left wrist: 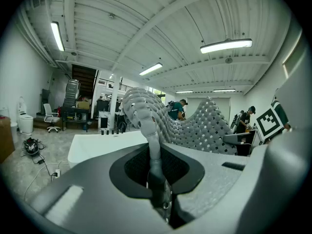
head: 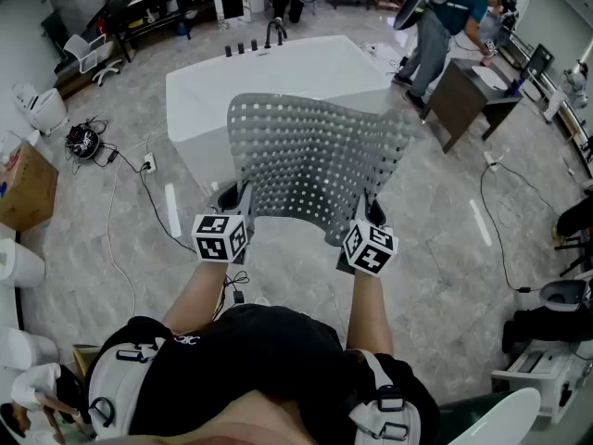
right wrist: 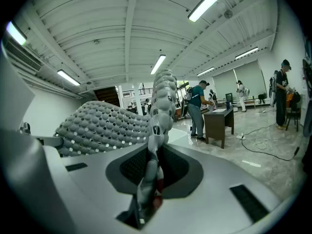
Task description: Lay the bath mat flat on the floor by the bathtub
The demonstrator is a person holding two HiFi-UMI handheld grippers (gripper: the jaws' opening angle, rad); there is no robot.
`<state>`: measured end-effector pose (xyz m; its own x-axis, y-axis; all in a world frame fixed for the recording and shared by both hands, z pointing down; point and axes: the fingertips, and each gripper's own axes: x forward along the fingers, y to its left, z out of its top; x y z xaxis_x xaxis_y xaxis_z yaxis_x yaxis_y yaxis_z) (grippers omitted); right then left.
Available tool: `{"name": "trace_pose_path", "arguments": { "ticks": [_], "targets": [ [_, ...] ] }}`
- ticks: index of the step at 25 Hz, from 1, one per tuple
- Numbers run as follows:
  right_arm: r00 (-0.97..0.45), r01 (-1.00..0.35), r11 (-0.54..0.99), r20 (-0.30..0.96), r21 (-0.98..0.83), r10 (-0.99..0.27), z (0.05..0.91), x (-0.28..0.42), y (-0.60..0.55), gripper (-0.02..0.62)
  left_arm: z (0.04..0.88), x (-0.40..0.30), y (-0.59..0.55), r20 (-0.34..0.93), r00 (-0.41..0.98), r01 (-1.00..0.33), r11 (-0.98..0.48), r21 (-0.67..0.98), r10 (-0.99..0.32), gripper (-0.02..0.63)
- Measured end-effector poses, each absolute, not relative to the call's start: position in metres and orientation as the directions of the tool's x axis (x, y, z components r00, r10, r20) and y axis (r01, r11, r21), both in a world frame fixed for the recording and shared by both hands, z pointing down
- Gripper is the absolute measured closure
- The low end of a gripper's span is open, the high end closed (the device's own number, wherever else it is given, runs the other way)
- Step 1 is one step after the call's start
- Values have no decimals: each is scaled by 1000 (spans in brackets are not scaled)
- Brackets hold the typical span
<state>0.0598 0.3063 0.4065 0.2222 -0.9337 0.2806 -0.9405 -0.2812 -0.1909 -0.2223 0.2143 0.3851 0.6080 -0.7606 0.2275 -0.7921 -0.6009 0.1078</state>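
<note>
Head view — Student: Where is the bath mat [head: 315, 160]?

Tutor: Grey, perforated bath mat, held in the air above the marbled floor [head: 445, 276], clear of it. The mat spreads away from the holder toward the white bathtub [head: 278, 72]. Its far edge overlaps the tub's near side in this view and arches upward.

Student: What carries it?

Tutor: Left tongs [head: 239, 200] at the near left corner, right tongs [head: 366, 216] at the near right corner. The near edge of the mat runs between them.

Student: How do the tongs stand?

Tutor: Left gripper view: left tongs [left wrist: 157, 184] almost closed, pinching the thin edge of the mat [left wrist: 200, 128], which rises from the jaws and fans out to the right. Right gripper view: right tongs [right wrist: 145, 189] likewise almost closed, clamped on the mat's edge; the knobbed sheet [right wrist: 97, 123] spreads to the left.

Student: And the surroundings?

Tutor: Person [head: 435, 26] bending at a dark surface [head: 468, 95], upper right, well apart from the tub. Cardboard box [head: 23, 188] at the left margin. Black cable [head: 494, 216] lying on the floor at right.
</note>
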Motion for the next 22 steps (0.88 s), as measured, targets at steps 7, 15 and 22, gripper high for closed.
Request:
{"name": "trace_pose_path", "arguments": {
  "ticks": [7, 15, 22],
  "targets": [
    [230, -934, -289, 266, -210, -936, 404, 59, 304, 538, 383, -222, 211, 222, 616, -786, -607, 112, -756, 568],
    [244, -943, -294, 278, -156, -929, 405, 40, 297, 543, 387, -240, 203, 224, 623, -781, -611, 129, -749, 568],
    [249, -946, -293, 273, -137, -929, 401, 21, 285, 545, 385, -259, 191, 213, 627, -779, -612, 137, -750, 568]
  ]
}}
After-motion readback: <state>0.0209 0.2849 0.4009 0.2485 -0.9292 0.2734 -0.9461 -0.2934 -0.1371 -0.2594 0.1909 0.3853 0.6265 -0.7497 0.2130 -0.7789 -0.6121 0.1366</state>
